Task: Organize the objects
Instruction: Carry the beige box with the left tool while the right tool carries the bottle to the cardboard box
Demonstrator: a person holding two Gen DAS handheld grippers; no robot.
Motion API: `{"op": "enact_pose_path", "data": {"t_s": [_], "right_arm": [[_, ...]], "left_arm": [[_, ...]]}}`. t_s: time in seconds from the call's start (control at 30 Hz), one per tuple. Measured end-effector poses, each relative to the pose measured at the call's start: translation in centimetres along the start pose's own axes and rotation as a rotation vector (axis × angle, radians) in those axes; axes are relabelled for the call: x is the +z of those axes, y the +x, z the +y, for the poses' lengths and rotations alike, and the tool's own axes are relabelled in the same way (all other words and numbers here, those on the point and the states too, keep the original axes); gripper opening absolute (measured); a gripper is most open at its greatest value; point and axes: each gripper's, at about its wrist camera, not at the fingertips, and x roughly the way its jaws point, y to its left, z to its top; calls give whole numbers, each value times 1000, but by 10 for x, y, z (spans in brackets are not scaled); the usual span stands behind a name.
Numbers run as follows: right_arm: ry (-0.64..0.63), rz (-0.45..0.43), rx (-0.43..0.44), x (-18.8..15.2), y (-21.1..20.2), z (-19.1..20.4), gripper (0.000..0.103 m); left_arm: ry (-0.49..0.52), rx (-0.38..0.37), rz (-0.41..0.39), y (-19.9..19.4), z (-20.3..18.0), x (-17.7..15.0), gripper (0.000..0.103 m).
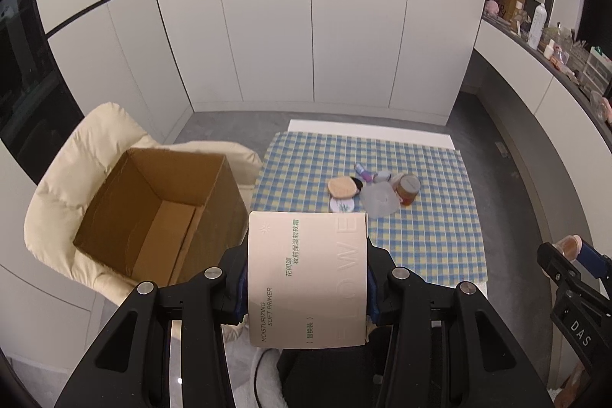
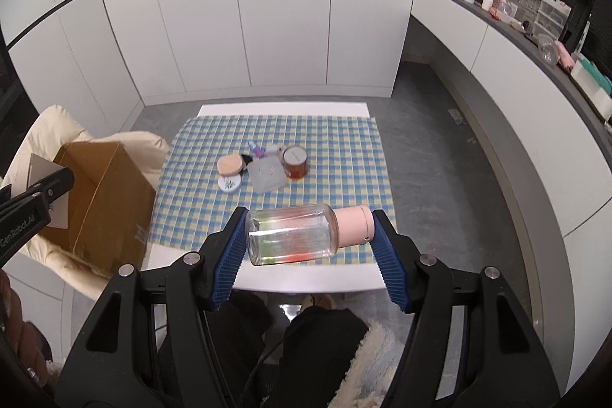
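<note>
Cardboard box sits open-topped on the cream cushioned chair just left of the table; its mouth is unobstructed and its inside shows bare. Checked tablecloth is free along the near edge and both sides, with the only clutter a tight cluster of small cosmetics around the middle. Grey floor to the right of the table is open up to the white cabinets.

Left gripper clamps a primer box

An open, empty cardboard box sits on a cream chair; cosmetics cluster on the checked tabletop.
</note>
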Motion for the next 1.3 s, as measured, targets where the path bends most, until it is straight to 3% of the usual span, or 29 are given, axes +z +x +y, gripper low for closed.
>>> {"op": "enact_pose_path", "data": {"t_s": [0.37, 0.63, 1.3], "right_arm": [[-20, 76, 53, -60, 10, -9, 66], [-56, 137, 35, -95, 17, -14, 66], [-75, 129, 30, -91, 12, 2, 66]], "left_arm": [[-4, 13, 66, 4, 16, -49, 46], [-19, 26, 149, 13, 36, -100, 45], [-28, 45, 114, 5, 47, -97, 45]]}}
